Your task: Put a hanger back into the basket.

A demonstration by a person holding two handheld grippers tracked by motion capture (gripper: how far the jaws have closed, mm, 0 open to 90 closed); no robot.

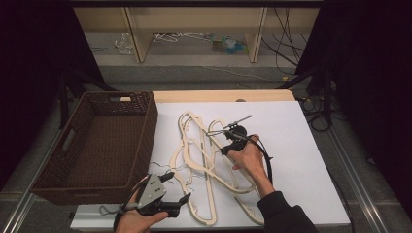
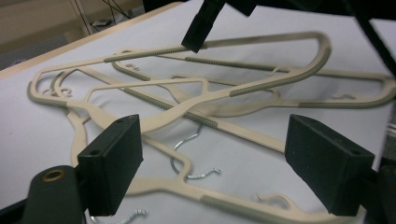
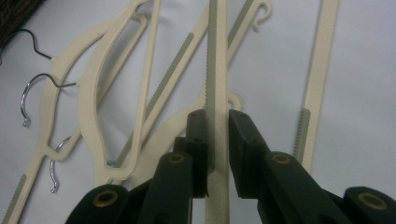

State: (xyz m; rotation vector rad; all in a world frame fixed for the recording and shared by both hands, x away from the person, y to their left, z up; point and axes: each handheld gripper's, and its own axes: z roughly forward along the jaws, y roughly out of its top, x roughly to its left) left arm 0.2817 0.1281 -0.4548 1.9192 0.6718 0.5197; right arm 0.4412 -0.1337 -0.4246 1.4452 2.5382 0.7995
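While the left gripper [image 2: 212,163] gapes wide above the pile, the right gripper [image 3: 217,140] pinches a hanger bar [image 3: 217,70].

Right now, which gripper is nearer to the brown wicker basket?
Left. The left gripper hovers just off the front right corner of the basket; the right gripper is farther right, over the hangers.

Brown wicker basket [image 1: 141,127], perhaps empty
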